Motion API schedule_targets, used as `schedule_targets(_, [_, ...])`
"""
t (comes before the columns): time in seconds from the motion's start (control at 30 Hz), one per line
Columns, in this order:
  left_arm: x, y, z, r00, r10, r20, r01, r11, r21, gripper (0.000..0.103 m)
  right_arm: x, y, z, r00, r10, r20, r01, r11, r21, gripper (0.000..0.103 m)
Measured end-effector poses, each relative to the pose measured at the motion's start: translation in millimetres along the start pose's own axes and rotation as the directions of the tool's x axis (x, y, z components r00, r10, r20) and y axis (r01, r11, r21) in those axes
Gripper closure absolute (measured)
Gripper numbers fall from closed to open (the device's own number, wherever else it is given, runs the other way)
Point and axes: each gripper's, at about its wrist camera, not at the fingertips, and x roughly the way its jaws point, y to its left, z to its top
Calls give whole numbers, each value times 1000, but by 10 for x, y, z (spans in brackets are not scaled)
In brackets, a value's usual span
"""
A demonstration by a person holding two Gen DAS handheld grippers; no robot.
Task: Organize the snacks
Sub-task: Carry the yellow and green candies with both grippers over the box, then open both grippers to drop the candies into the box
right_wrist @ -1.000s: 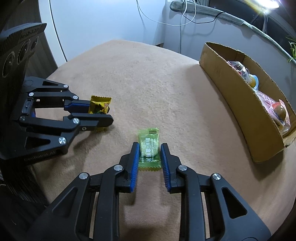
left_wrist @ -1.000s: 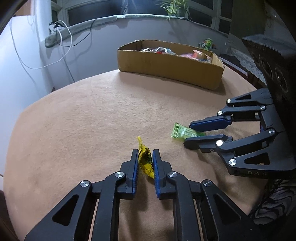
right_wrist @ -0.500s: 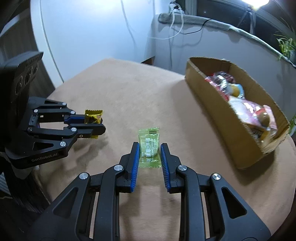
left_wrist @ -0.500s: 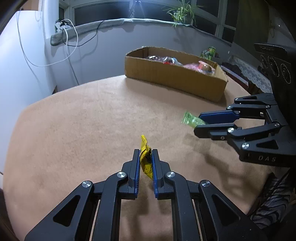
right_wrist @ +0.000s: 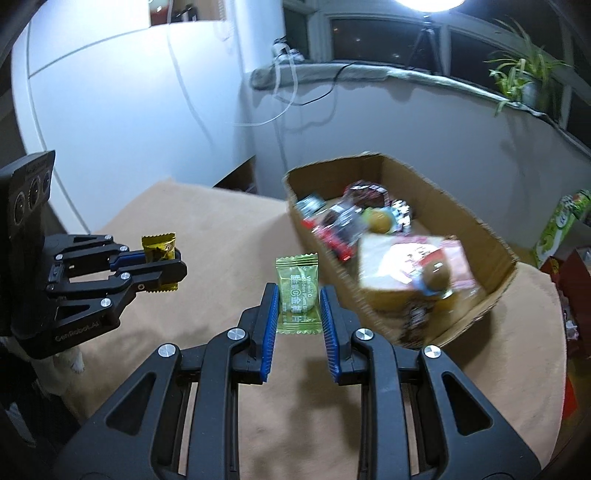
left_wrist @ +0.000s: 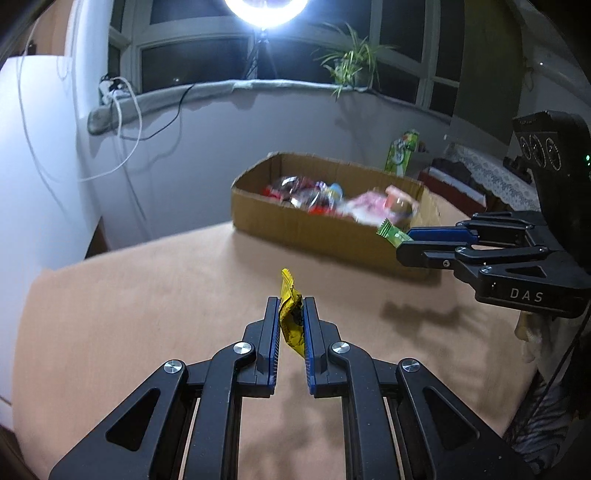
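Observation:
My left gripper [left_wrist: 290, 308] is shut on a yellow candy wrapper [left_wrist: 290, 317] and holds it in the air above the tan table [left_wrist: 147, 314]. It also shows in the right wrist view [right_wrist: 168, 267] with the yellow candy [right_wrist: 159, 249]. My right gripper [right_wrist: 298, 299] is shut on a green candy packet [right_wrist: 297, 295], lifted near the cardboard box [right_wrist: 480, 240]. In the left wrist view the right gripper [left_wrist: 406, 243] holds the green packet [left_wrist: 392, 232] by the box [left_wrist: 314, 229], which holds several snacks.
A green carton [left_wrist: 402, 151] stands behind the box. A window ledge with cables [left_wrist: 122, 107] and a potted plant [left_wrist: 351, 62] runs behind. A bright lamp [left_wrist: 266, 11] shines above. Dark furniture [left_wrist: 461, 181] stands at the right.
Both grippers have lifted their candies off the table and risen higher, moving toward the cardboard box. The box now looks nearer and its inside is visible.

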Motion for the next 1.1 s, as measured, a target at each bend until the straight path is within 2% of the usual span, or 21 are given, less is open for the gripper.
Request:
schedule_targets(0.33, [100, -59, 371, 998, -38, 53, 37, 999, 16, 93, -66, -309, 193, 996, -72, 43, 69, 996, 56, 79])
schedule_targets(0.67, [323, -144, 788, 995, -42, 85, 39, 999, 34, 93, 64, -614, 464, 987, -149, 59, 143, 986, 90, 79])
schedule_targets(0.97, [711, -253, 1033, 998, -39, 45, 37, 998, 58, 93, 227, -915, 535, 981, -190, 38, 183, 973, 139, 79])
schedule_targets(1.1, [858, -252, 1073, 999, -40, 22, 39, 998, 40, 93, 277, -1032, 505, 980, -197, 21, 191, 968, 163, 79])
